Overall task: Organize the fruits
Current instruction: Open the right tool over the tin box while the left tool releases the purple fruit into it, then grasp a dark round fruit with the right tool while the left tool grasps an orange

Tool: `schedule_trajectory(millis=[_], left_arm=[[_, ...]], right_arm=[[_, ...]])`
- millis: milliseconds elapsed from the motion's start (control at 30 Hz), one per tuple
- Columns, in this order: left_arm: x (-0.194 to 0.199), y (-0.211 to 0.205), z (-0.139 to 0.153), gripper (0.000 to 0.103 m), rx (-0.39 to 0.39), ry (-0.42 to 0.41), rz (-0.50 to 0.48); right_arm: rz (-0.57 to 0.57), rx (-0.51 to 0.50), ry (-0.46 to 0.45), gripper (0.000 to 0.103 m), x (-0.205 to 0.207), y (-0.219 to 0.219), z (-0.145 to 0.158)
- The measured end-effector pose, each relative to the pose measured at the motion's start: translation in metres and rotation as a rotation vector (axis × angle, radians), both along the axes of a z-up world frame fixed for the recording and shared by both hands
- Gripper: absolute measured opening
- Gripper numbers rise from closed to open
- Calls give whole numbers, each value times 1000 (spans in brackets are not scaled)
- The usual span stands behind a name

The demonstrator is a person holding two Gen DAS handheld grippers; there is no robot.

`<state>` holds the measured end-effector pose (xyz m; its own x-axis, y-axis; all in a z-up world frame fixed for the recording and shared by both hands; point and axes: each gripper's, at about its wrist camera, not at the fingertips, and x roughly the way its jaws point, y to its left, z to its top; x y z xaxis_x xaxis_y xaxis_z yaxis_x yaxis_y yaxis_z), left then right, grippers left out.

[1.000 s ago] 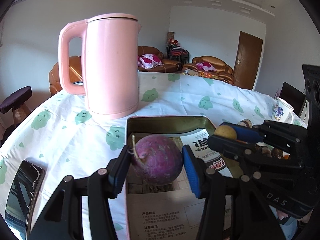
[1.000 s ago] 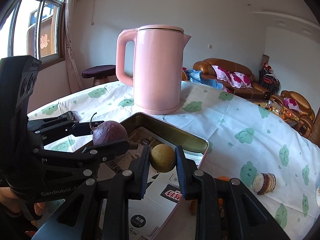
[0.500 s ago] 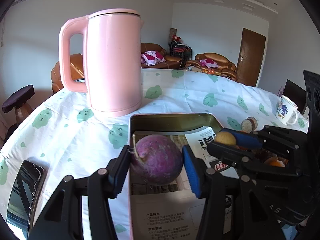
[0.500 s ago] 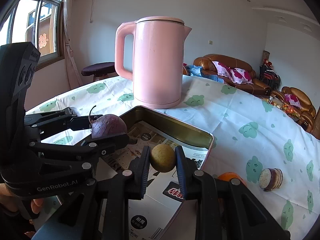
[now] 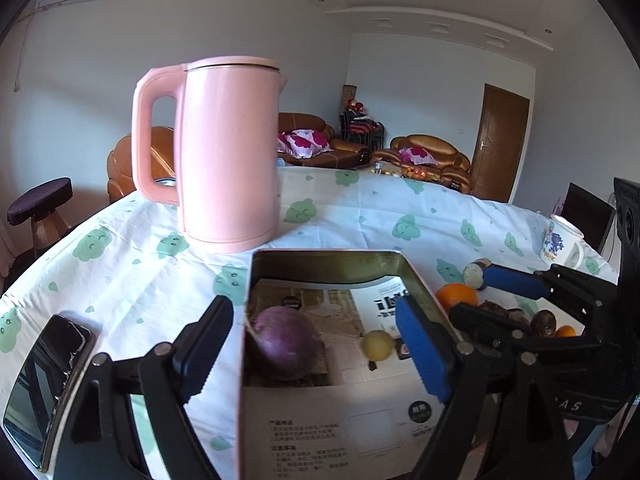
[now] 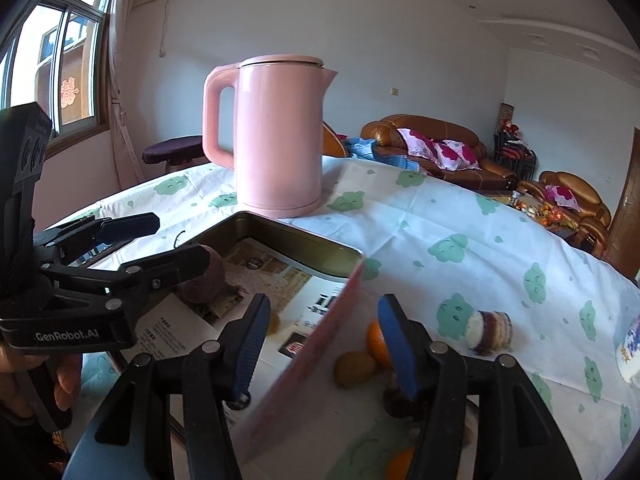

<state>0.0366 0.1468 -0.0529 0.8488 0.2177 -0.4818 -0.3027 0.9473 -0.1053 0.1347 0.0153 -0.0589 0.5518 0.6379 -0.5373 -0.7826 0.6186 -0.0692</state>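
two grippers, both spread wide and holding nothing. the left gripper [image 5: 316,344] stands over the near end of the tin [image 5: 332,262], its jaws straddling the tin's left wall; the purple fruit [image 5: 286,342] lies loose on the paper lining just ahead, between the fingers but touched by neither. the small yellow fruit [image 5: 378,345] lies beside it, nearer the right wall. the right gripper [image 6: 322,338] straddles that pink wall: the orange [image 6: 376,342], a brownish fruit [image 6: 355,368] and a dark fruit [image 6: 400,402] lie on the cloth outside, right under it, so the right hand looks the nearer for the next pick, a short drop down and slightly right. a cut, layered piece [image 6: 489,330] lies farther right, its long axis sideways. beyond the tin: a pink kettle [image 5: 228,152] on the cloud-print cloth [image 5: 360,216], a phone [image 5: 44,392] at the left edge, a mug [image 5: 560,240] far right, then sofas [image 6: 436,156], a door [image 5: 500,152] and a window [image 6: 60,64].
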Motion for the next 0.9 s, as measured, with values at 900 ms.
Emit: schedule_trajectory(millis=[900], left_arm=[[19, -86, 0, 93, 63, 15, -176]], right_arm=[[-140, -70, 229, 52, 49, -74, -31]])
